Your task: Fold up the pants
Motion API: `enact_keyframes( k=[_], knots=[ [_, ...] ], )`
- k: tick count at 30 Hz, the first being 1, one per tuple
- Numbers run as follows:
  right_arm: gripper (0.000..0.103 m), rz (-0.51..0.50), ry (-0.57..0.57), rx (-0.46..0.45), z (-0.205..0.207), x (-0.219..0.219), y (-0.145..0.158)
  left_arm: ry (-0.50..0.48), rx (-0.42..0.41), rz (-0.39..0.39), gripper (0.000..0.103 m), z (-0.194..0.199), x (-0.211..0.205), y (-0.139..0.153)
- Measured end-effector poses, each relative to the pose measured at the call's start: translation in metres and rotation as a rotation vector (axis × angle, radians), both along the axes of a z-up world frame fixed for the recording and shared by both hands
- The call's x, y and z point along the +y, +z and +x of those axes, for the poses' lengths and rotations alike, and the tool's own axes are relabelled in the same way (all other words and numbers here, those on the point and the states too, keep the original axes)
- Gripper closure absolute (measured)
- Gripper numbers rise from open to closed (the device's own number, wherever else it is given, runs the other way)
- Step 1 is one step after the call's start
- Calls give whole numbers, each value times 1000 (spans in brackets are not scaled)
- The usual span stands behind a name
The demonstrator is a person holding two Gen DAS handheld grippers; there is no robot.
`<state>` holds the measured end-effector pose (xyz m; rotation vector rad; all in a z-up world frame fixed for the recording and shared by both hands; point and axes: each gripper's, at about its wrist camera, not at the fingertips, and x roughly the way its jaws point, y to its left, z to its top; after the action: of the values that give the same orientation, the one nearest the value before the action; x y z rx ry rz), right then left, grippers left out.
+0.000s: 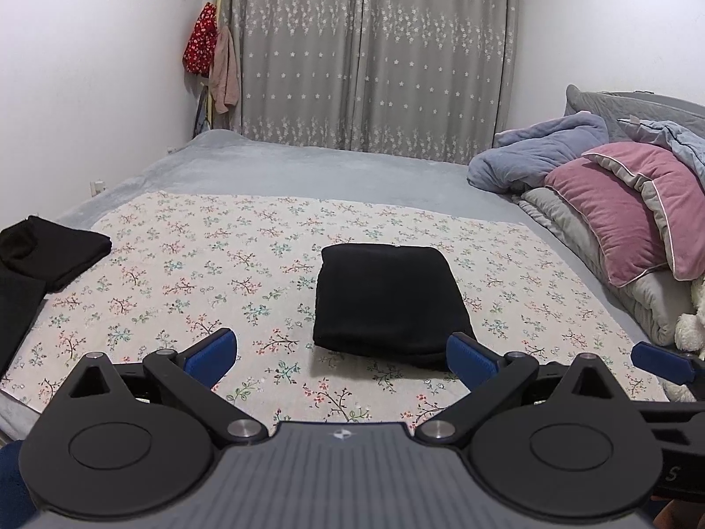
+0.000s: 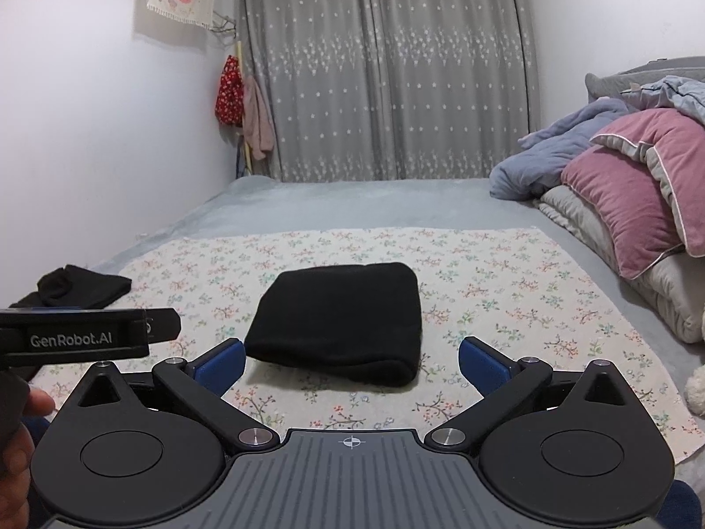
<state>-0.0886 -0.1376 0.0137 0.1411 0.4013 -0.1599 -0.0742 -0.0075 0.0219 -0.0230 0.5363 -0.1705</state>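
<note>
Black pants (image 1: 387, 299) lie folded into a compact rectangle on the floral sheet (image 1: 220, 264), also seen as the folded pants (image 2: 339, 322) in the right wrist view. My left gripper (image 1: 341, 355) is open, its blue pads wide apart just short of the bundle's near edge. My right gripper (image 2: 350, 363) is open too, with its pads spread to either side of the near edge and not touching the cloth. Nothing is held by either one.
More black clothing (image 1: 48, 255) lies at the sheet's left edge. Pink pillows (image 1: 639, 211) and piled blankets (image 1: 537, 158) fill the right side. The left gripper's body (image 2: 83, 335) shows at the left of the right wrist view, beside a hand (image 2: 17, 454). Grey curtains (image 1: 374, 53) hang behind the bed.
</note>
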Motion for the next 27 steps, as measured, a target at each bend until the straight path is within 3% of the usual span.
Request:
enact_keyframes(
  k=[27],
  knots=[
    [0, -8, 6, 39, 16, 6, -12, -15, 67, 0, 0, 8, -4, -7]
  ],
)
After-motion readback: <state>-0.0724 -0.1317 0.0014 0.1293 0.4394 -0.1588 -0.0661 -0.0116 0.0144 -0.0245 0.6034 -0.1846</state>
